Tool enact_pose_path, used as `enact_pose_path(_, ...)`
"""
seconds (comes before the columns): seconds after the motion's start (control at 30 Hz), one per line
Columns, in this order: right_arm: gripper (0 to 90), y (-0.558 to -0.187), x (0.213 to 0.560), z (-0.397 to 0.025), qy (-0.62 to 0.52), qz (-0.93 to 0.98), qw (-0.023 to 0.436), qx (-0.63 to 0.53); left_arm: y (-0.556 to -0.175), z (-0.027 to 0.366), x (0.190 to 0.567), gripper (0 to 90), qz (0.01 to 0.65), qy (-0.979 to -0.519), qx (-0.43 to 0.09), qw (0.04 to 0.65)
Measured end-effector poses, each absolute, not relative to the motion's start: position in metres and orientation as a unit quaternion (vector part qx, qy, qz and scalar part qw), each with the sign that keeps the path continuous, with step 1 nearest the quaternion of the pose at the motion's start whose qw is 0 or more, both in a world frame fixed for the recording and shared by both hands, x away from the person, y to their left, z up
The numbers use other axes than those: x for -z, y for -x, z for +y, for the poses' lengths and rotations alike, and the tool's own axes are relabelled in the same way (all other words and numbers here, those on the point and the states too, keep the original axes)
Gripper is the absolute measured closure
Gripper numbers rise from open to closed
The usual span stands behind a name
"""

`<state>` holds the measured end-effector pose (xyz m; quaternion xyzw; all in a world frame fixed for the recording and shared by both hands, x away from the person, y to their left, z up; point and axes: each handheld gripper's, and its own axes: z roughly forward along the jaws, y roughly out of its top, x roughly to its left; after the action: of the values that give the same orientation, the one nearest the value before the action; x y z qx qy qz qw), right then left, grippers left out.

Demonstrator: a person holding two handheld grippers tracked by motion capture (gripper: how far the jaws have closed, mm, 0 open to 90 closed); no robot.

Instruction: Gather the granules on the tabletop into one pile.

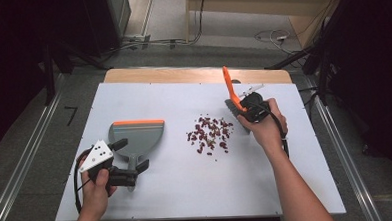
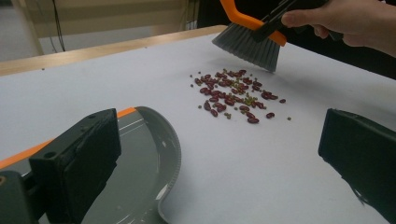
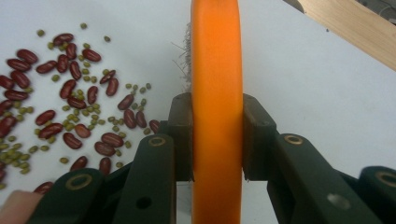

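Note:
A pile of red and small green beans (image 1: 209, 135) (image 2: 233, 93) (image 3: 70, 102) lies mid-board. Just right of it, my right gripper (image 1: 251, 108) (image 3: 217, 135) is shut on the orange handle of a hand brush (image 1: 229, 91) (image 3: 217, 70). Its grey bristles (image 2: 250, 42) hover tilted at the pile's far right edge. A grey dustpan (image 1: 140, 135) (image 2: 140, 172) with an orange lip lies flat to the left of the beans. My left gripper (image 1: 131, 154) (image 2: 219, 149) is open, with its jaws on either side of the dustpan's handle and not closed on it.
Everything sits on a white board (image 1: 187, 191) over a wooden table whose far edge (image 1: 182, 73) shows bare. Metal rails (image 1: 21, 168) run along both sides, and cables (image 1: 271, 37) lie on the floor beyond. Bare board lies in front of the beans.

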<state>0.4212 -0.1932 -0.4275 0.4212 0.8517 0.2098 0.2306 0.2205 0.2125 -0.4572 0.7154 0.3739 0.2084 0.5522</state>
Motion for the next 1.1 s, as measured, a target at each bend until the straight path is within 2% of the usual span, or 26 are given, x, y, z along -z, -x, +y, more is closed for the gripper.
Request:
enact_pose_path(0.17, 68.8, -0.425, 0.432, -0.185, -0.418, 0.857, 0.235, -0.189, -0.221, 0.214, 0.457, 0.0, 0.375, -0.714, -0.209, 0.554)
enact_pose_path(0.4, 69.1, -0.423, 0.439, -0.161, -0.403, 0.872, 0.213, -0.178, -0.221, 0.21, 0.457, 0.0, 0.371, -0.718, -0.206, 0.552)
enact_pose_path(1.1, 68.3, -0.401, 0.443, -0.146, -0.366, 0.895, 0.185, -0.176, -0.222, 0.208, 0.458, 0.0, 0.37, -0.719, -0.202, 0.553)
